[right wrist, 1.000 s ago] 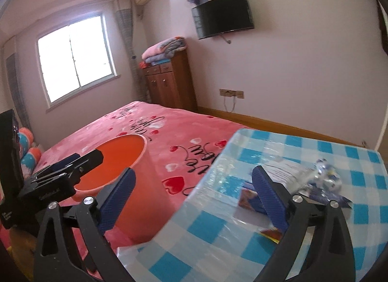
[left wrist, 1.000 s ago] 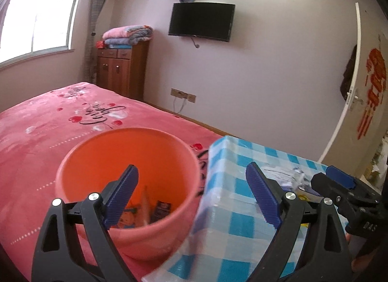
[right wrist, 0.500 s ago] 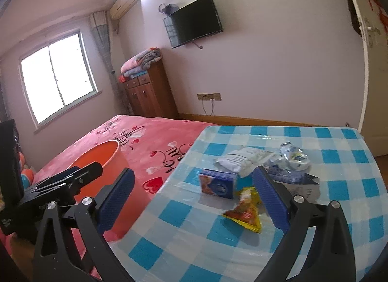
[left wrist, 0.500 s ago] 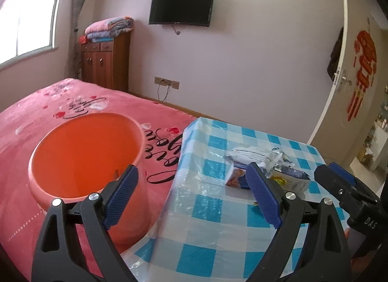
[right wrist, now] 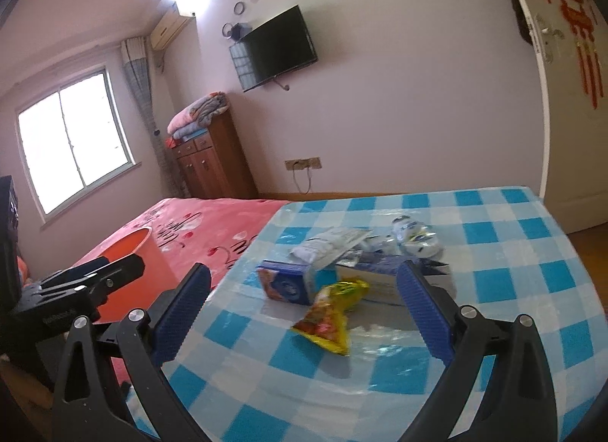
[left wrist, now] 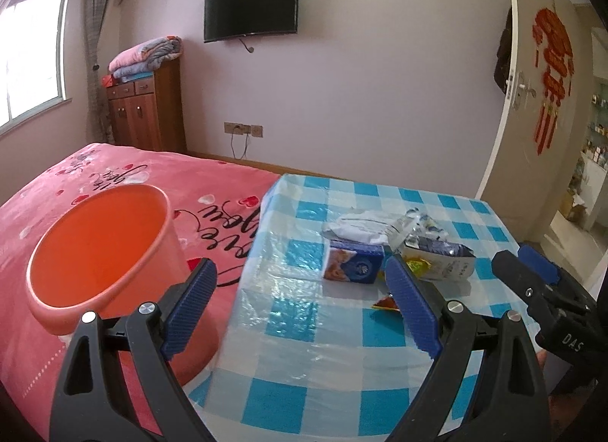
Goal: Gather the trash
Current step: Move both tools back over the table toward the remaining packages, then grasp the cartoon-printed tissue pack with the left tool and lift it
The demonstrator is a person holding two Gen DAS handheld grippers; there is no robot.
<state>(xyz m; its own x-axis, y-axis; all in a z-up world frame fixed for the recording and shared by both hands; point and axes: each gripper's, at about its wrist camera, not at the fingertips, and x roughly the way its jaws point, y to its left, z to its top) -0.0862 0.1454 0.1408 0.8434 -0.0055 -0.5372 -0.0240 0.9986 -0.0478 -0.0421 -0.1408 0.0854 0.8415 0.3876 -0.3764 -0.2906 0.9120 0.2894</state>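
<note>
A pile of trash lies on the blue checked table (left wrist: pixel 334 343): a blue carton (left wrist: pixel 351 266) (right wrist: pixel 283 282), a yellow-red snack wrapper (right wrist: pixel 328 318), a white bag (right wrist: pixel 328 246), a crushed bottle (right wrist: pixel 416 238) and a white box (left wrist: pixel 437 257). An orange bucket (left wrist: pixel 102 252) stands on the pink bed to the left of the table. My left gripper (left wrist: pixel 300 309) is open and empty over the table's near left edge. My right gripper (right wrist: pixel 302 312) is open and empty, just short of the wrapper.
The pink bed (left wrist: pixel 125 176) adjoins the table's left side. A wooden cabinet (left wrist: pixel 146 111) with folded blankets stands at the far wall under a TV (left wrist: pixel 250 8). A white door (left wrist: pixel 547 100) stands open at the right. The bucket also shows in the right wrist view (right wrist: pixel 133 278).
Both grippers have swung right from the bucket toward the table. The trash pile has come into full view and closer. Both stay open.
</note>
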